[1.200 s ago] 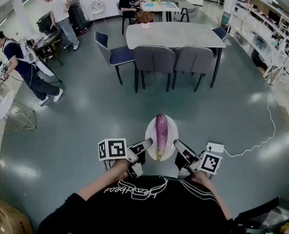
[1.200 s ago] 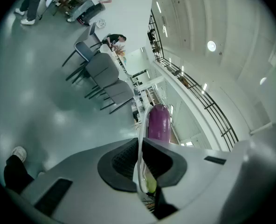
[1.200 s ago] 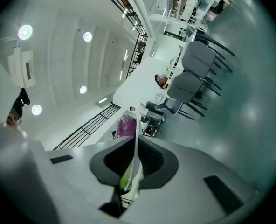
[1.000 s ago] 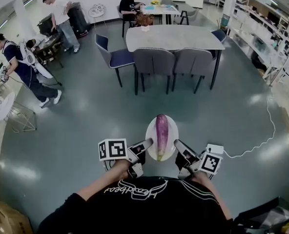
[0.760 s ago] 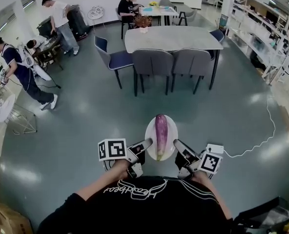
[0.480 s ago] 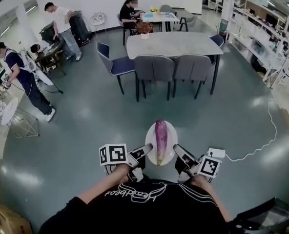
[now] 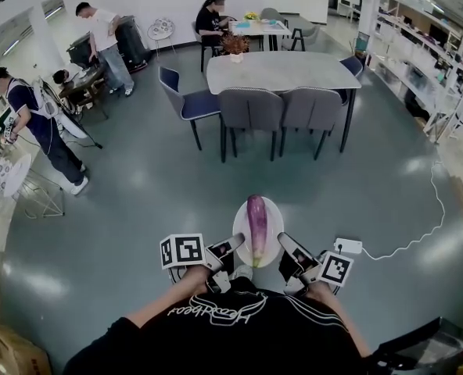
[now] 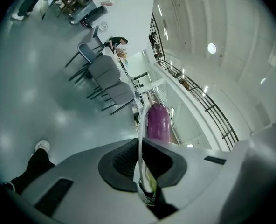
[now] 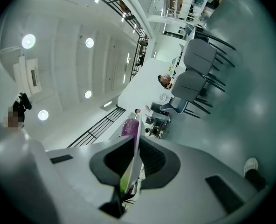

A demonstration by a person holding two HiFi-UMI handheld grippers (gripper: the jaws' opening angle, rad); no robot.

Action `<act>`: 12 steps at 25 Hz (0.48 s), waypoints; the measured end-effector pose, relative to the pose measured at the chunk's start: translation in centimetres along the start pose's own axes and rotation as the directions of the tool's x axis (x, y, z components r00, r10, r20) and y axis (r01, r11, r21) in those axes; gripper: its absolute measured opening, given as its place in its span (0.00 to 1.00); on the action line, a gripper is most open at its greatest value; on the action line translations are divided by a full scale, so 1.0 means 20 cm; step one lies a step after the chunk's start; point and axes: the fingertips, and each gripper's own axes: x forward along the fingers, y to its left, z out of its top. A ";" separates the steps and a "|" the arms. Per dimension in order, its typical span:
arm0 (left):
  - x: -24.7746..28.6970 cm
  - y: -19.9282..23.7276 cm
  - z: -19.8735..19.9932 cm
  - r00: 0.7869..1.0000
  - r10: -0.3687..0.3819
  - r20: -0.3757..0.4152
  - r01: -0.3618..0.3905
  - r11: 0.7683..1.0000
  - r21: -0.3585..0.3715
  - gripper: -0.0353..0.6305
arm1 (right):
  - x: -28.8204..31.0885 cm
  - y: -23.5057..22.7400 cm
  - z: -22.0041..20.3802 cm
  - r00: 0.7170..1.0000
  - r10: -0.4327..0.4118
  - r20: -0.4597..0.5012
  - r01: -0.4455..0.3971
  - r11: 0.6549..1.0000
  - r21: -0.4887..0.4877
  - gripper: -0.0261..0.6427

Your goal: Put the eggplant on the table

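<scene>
Left gripper (image 8: 141, 149) clamps its jaws on the near-left rim of a white plate (image 7: 273, 223). Right gripper (image 9: 134, 149) bites the rim on the other side. Both gripper views show the thin edge pinched between the dark pads.

A purple eggplant (image 7: 256, 220) lies lengthwise on the plate, its green stem end toward the person. The plate is held above the grey-green floor (image 7: 138, 209), just ahead of the person's black shirt (image 7: 239, 326).

A white power strip (image 7: 347, 246) lies on the floor just beside the right gripper, its cable (image 7: 419, 225) trailing off to the right.

Ahead stands the grey dining table (image 7: 294, 70), well apart from the plate. Two grey chairs (image 7: 251, 109) are pushed in along its near side, and a blue chair (image 7: 186, 100) sits at its left corner. A potted plant (image 7: 235, 45) stands on the table's far left edge.

A person in a white top (image 7: 102, 33) and another in dark clothes (image 7: 36, 116) stand at the left. A third sits at a smaller table (image 7: 255, 26) at the back.
</scene>
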 end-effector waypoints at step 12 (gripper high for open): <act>0.17 0.04 0.16 1.000 -0.022 -0.023 0.022 1.000 -0.001 0.09 | 0.09 -0.12 0.16 0.999 -0.040 0.015 0.039 0.999 0.019 0.08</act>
